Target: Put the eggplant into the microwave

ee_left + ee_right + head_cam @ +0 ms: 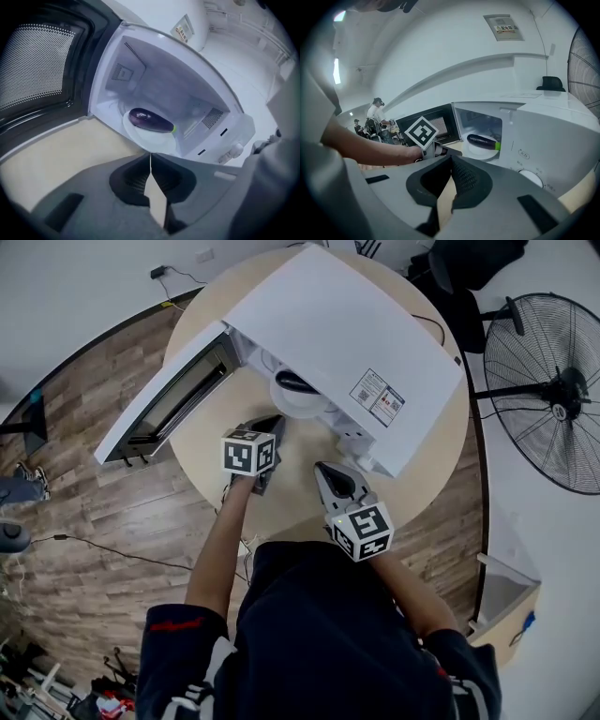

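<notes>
The dark purple eggplant (151, 120) with a green stem end lies on the white turntable plate (152, 140) inside the white microwave (356, 352). The same eggplant (482, 140) shows through the opening in the right gripper view, and the eggplant (294, 382) is partly under the top in the head view. The microwave door (164, 404) stands swung open to the left. My left gripper (150, 157) is shut and empty, just in front of the opening, clear of the plate. My right gripper (451, 157) is also shut and empty, lower on the table near the control panel.
The microwave sits on a round beige table (291, 498). A standing fan (553, 395) is off to the right on the floor. The open door blocks the left side. In the right gripper view, people (375, 112) stand in the far background.
</notes>
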`<control>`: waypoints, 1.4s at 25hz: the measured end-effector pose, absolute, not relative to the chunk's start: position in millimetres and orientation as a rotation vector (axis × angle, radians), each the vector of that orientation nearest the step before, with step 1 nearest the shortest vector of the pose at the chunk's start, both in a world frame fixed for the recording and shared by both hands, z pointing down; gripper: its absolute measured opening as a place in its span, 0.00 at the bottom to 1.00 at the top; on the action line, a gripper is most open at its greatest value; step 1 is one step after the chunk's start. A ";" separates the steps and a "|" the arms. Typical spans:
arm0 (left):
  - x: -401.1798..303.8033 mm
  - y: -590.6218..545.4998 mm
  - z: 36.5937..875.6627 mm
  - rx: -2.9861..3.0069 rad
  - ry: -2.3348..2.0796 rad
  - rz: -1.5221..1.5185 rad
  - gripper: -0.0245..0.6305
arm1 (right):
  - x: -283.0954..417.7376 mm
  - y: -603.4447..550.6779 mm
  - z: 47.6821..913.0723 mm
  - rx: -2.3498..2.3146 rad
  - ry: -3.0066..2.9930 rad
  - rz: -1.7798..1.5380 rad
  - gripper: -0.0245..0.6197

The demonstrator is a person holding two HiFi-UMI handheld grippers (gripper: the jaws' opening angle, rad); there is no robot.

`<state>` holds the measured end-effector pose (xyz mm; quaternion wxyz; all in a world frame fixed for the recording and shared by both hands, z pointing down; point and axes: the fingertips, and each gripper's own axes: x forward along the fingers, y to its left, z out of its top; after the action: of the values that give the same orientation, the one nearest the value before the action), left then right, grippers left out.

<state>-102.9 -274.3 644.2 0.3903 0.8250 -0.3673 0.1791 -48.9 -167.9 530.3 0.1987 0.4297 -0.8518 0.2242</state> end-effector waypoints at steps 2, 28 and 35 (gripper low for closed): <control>-100.9 -277.7 643.3 2.091 -0.936 0.456 0.07 | -47.2 -168.6 530.4 1.203 -2.380 0.627 0.05; -70.3 -318.7 644.6 2.123 -0.908 0.488 0.07 | -38.7 -172.9 537.5 1.219 -2.344 0.650 0.05; -64.4 -325.0 645.4 2.118 -0.903 0.485 0.07 | -40.7 -169.9 540.4 1.210 -2.342 0.654 0.05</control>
<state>-64.4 -325.0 645.4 0.3840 0.8311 -0.3543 0.1904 -40.7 -169.9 540.4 0.2112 0.4353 -0.8429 0.2354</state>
